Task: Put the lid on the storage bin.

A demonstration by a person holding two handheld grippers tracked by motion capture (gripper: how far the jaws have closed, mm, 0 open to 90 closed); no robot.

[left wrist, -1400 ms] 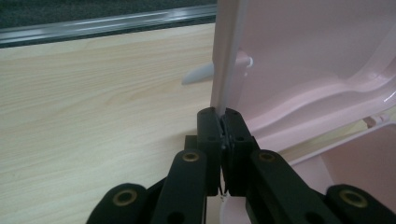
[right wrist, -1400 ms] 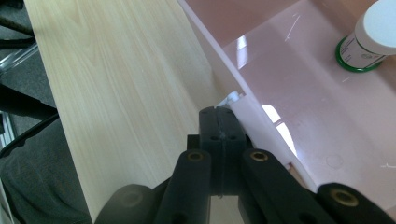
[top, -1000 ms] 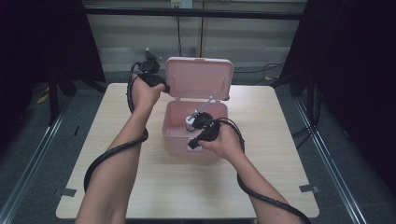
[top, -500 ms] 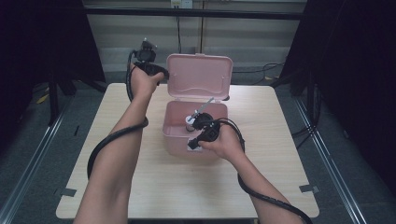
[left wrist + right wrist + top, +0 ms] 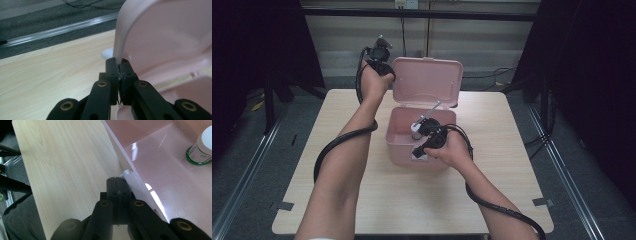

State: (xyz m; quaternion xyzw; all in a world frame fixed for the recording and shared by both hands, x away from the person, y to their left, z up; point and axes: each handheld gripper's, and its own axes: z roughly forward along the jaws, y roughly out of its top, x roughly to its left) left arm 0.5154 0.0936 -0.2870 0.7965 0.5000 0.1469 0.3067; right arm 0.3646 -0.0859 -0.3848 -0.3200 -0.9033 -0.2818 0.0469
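My left gripper (image 5: 119,68) is clenched on the side edge of the pink lid (image 5: 427,82), its jaws having just opened and closed again with that thin rim between them. In the high view I see that left gripper (image 5: 379,62) raised at the lid's left edge, with the lid standing upright at the back of the pink box (image 5: 399,142). My right gripper (image 5: 117,185) is clamped tight too, its jaws pressed together at the box's near wall; whether they pinch the white latch tab (image 5: 125,173) just ahead of them I cannot tell. In the high view the right gripper (image 5: 424,142) sits at the box's front rim.

The box stands mid-table (image 5: 337,120), open. Inside it, a small white jar with a green band (image 5: 202,151) rests on the floor toward the far side, well apart from my right jaws. The raised lid blocks my left gripper's view of the interior. Black cables (image 5: 337,147) trail from both grippers across the wooden top.
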